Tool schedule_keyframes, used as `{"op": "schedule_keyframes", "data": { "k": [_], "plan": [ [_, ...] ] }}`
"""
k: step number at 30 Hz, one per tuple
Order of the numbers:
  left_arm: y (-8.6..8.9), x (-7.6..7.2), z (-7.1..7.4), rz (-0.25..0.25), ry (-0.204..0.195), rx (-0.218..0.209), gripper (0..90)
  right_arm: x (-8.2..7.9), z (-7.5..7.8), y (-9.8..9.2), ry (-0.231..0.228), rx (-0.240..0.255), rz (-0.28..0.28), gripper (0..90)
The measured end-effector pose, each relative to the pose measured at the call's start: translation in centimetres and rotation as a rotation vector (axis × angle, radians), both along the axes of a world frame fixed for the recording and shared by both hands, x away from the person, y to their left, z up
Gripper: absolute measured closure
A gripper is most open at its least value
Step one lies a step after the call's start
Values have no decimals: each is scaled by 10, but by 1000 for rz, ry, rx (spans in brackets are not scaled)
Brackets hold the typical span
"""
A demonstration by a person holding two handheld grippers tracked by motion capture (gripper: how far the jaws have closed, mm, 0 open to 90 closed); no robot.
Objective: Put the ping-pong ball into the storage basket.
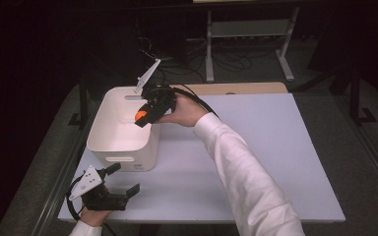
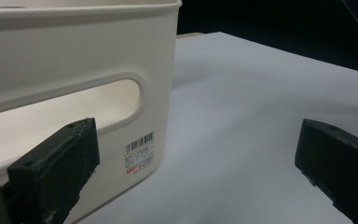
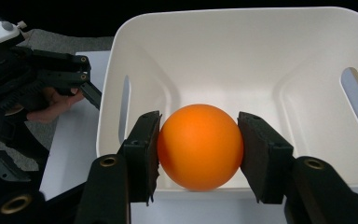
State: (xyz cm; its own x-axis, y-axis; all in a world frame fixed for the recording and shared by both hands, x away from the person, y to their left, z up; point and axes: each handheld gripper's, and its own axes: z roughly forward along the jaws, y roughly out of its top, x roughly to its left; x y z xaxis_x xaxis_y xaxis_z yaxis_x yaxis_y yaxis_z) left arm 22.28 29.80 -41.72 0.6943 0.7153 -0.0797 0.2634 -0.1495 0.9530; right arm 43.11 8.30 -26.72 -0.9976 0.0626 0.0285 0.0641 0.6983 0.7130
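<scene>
Orange ball: clamped in right claw, held over the rim of the white bin at the tabletop's left edge. Bin interior directly below, bare, roomy. Left claw: jaws apart, holding nothing, near front-left corner, beside the bin.

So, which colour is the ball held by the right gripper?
Plain orange. The ball shows best in the right gripper view, between the jaws of the right gripper.
</scene>
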Motion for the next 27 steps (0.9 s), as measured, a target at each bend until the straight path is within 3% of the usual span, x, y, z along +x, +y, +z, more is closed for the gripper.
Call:
{"op": "schedule_keyframes", "data": {
  "k": [19, 21, 27],
  "plan": [
    [0, 0, 0, 5, 1, -14, 0, 2, -15, 20, 13, -28, 29, 494],
    [-1, 0, 0, 9, 5, -32, 0, 3, -17, 22, 17, -29, 30, 494],
    [0, 0, 0, 7, 6, -20, 0, 5, -23, 28, 25, -31, 42, 494]
  ]
}}
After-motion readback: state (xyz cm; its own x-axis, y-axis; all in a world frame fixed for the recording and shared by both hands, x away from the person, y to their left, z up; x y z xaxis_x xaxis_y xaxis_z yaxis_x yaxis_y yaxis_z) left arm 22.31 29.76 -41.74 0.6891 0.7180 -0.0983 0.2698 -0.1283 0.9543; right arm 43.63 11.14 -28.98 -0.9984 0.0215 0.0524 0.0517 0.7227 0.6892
